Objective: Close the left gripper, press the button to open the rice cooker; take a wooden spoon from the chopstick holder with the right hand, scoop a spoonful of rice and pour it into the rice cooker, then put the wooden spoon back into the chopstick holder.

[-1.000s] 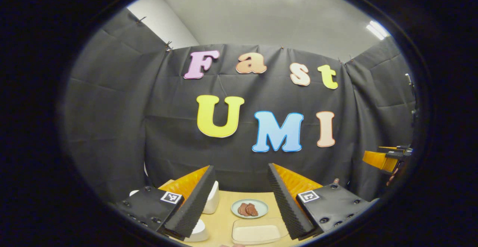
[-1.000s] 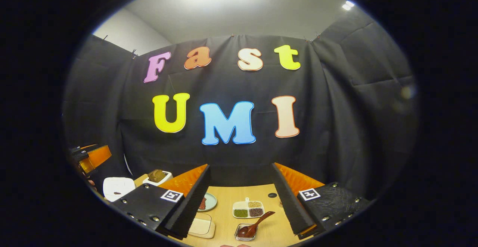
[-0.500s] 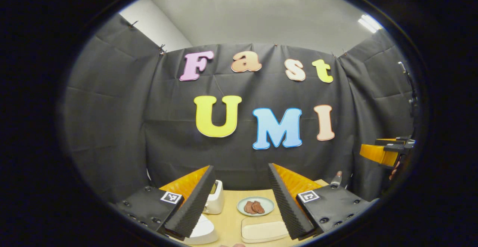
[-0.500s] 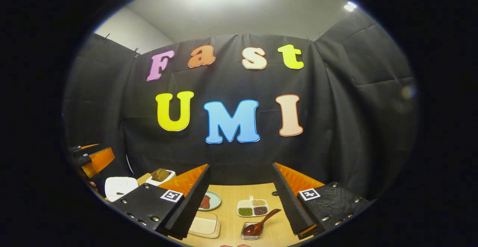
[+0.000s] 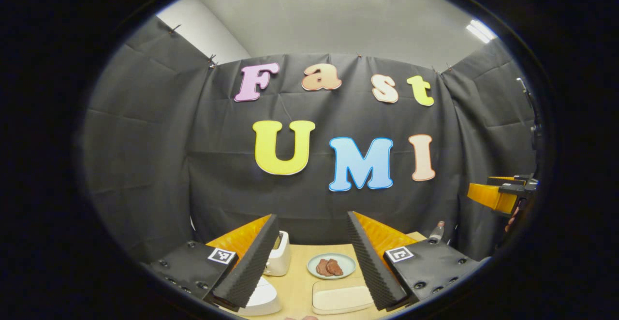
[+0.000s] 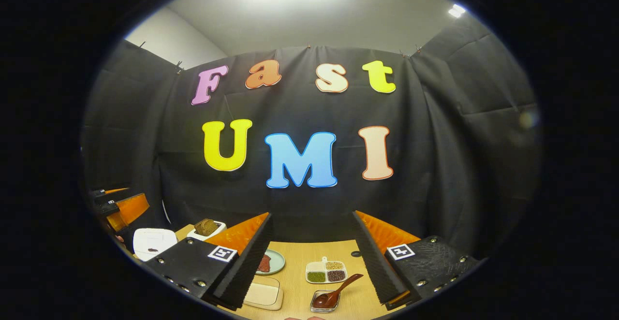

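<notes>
My left gripper (image 5: 312,218) is open and holds nothing, high above the near edge of the wooden table (image 5: 300,271). Under its left finger sits a white rounded appliance (image 5: 265,298), possibly the rice cooker, partly hidden. My right gripper (image 6: 313,216) is open too, with nothing between its fingers. Below it a dark brown wooden spoon (image 6: 338,288) lies with its bowl in a small glass dish (image 6: 325,301). The white rounded appliance (image 6: 154,241) also appears at the far left in the right gripper view. Each gripper sees the other at the side: right gripper (image 5: 500,195), left gripper (image 6: 118,208).
A white toaster (image 5: 280,258), a green plate with meat slices (image 5: 331,266) and a flat white tray (image 5: 342,298) stand on the table. A divided dish of beans (image 6: 326,271) and a white box with bread (image 6: 207,227) are there too. A bottle top (image 5: 437,229) shows behind the right finger.
The left gripper view has dipped and shifted, bringing the toaster and plate more into sight. The right gripper has drifted slightly. Both grippers stay open.
</notes>
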### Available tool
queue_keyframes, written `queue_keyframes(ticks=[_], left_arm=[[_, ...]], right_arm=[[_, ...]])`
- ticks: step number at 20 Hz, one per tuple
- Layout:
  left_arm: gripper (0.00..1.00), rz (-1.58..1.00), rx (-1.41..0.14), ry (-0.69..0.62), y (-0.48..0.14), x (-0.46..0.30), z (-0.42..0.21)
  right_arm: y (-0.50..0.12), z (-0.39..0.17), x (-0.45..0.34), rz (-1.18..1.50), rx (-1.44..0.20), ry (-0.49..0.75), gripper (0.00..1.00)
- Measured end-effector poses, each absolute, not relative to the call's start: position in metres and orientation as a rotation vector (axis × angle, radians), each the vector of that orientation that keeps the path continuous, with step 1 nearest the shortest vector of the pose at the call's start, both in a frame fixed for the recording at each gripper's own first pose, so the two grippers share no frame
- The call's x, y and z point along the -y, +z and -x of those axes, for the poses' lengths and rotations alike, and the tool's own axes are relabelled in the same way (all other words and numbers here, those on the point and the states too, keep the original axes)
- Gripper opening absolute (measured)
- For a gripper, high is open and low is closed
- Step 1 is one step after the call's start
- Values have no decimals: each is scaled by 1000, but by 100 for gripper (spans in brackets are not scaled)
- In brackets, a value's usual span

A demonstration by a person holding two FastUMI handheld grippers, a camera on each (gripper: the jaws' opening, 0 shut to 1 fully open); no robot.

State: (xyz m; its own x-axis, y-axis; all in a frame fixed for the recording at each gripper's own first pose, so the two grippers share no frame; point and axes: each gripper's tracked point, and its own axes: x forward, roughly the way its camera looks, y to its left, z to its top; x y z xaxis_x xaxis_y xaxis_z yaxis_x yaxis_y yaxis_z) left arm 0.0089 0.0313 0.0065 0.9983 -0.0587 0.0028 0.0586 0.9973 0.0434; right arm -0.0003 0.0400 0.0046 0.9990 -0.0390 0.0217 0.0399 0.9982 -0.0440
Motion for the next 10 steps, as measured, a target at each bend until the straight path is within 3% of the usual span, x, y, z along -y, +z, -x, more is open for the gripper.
queue_keyframes(ticks=[10], left_arm=[[96, -48, 16, -91, 11, -29, -6]], right_arm=[[15, -6, -47, 57, 41, -31, 98]])
